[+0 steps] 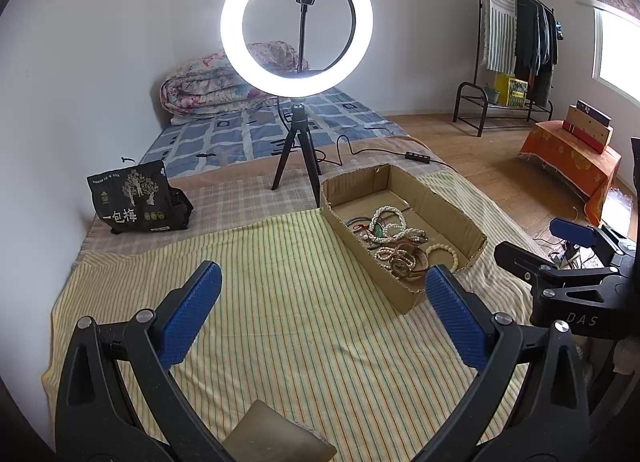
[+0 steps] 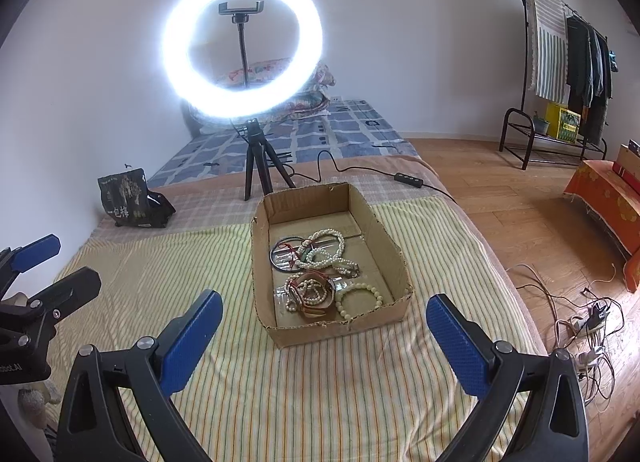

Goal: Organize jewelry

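Note:
A shallow cardboard box (image 1: pixel 372 282) (image 2: pixel 340 332) lies on the striped yellow cloth (image 1: pixel 260 302). It holds a tangle of jewelry: pearl strands (image 1: pixel 388 226) (image 2: pixel 328 250), a dark bangle (image 2: pixel 280 258), a watch with a brown strap (image 1: pixel 404 262) (image 2: pixel 312 294) and a cream bead bracelet (image 1: pixel 442 252) (image 2: pixel 358 298). My left gripper (image 1: pixel 324 268) (image 2: pixel 68 262) hovers open over bare cloth, left of the box, holding nothing. My right gripper (image 2: pixel 324 298) (image 1: pixel 532 240) stands wide open and empty in front of the box's near wall.
A lit ring light on a small tripod (image 1: pixel 298 150) (image 2: pixel 260 166) stands just behind the box, its cable and switch (image 2: pixel 408 178) trailing right. A black snack bag (image 1: pixel 132 198) sits far left. Loose cables (image 2: pixel 592 326) lie on the wooden floor to the right.

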`<state>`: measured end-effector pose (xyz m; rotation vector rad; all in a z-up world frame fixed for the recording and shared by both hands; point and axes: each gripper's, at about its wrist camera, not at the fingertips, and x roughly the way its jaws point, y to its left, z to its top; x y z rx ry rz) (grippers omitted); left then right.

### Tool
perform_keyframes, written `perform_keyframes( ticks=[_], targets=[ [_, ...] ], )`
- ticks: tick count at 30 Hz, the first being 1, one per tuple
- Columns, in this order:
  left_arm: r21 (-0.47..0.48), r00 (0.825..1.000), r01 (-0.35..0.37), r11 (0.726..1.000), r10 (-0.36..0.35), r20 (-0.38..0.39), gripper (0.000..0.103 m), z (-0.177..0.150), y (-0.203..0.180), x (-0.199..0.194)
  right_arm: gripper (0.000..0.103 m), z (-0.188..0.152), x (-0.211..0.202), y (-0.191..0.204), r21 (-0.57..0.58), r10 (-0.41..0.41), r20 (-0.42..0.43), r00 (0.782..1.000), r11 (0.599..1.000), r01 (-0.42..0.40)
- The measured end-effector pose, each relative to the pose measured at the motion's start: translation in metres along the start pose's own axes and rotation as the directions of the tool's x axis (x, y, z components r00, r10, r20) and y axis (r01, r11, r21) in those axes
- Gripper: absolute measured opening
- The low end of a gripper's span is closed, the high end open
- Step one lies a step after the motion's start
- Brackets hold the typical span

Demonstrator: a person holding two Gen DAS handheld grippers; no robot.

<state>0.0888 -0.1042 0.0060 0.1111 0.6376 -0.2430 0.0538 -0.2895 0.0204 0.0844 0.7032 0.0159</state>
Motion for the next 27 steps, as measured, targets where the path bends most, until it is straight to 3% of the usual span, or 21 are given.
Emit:
perform_keyframes(
  ticks=[27],
  targets=[
    [0.016, 1.0, -0.006, 1.0, 0.006, 0.017, 0.103, 0.0009, 0.0003, -0.0021, 0.103, -0.0016, 0.0045, 0.0042, -0.005, 0.013, -0.024, 1.0, 1.0, -0.013]
  ],
)
